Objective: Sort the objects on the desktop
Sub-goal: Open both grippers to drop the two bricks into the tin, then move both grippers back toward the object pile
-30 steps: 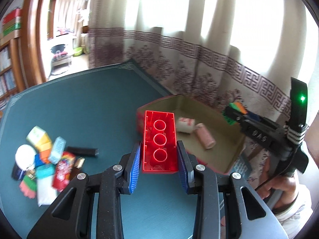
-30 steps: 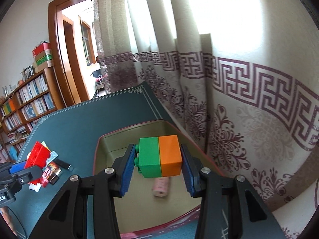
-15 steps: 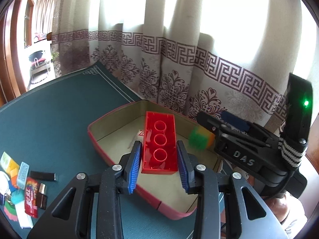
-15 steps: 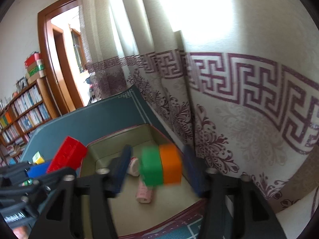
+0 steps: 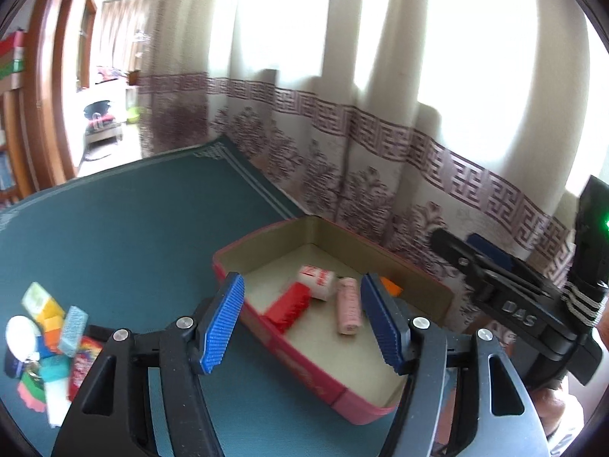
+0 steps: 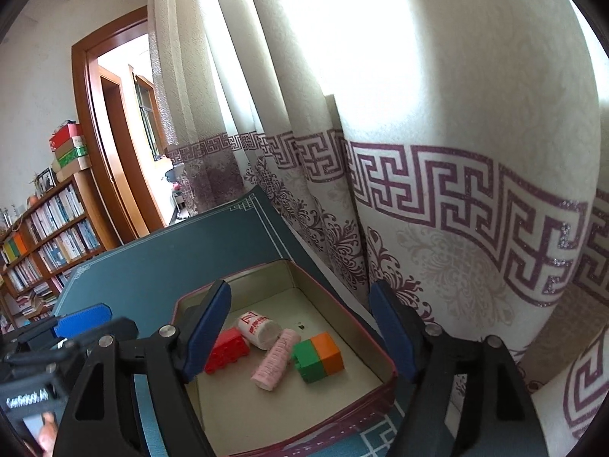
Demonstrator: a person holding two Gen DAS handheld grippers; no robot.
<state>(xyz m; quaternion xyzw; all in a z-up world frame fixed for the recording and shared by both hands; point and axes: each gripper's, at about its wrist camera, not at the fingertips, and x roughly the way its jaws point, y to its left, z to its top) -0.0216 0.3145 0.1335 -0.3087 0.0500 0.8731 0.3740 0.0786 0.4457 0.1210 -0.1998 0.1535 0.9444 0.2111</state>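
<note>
A red-sided tin box [image 5: 304, 365] [image 6: 342, 422] stands on the teal table near the curtain. On its floor lie a red brick [image 5: 289, 306] [image 6: 226, 350], a green-and-orange brick pair [image 6: 319, 356], a pink roll [image 5: 348, 310] [image 6: 276, 360] and a white roll [image 5: 318, 280] [image 6: 257, 327]. My left gripper [image 5: 304, 327] hangs over the box with its jaws opening and nothing between the pads. My right gripper [image 6: 300, 337] hovers over the same box, jaws also opening, with no thing gripped. Only an orange corner [image 5: 392, 286] of the brick pair shows in the left wrist view.
A heap of small colourful items [image 5: 49, 346] lies on the table at the left. A patterned curtain [image 6: 437, 198] hangs right behind the box. A bookshelf [image 6: 45, 236] and a doorway [image 6: 125, 144] stand beyond the table's far end.
Both grippers have let go: the red brick left the left jaws and the green-and-orange pair left the right jaws, and both now lie in the box. Both pairs of jaws stand wider.
</note>
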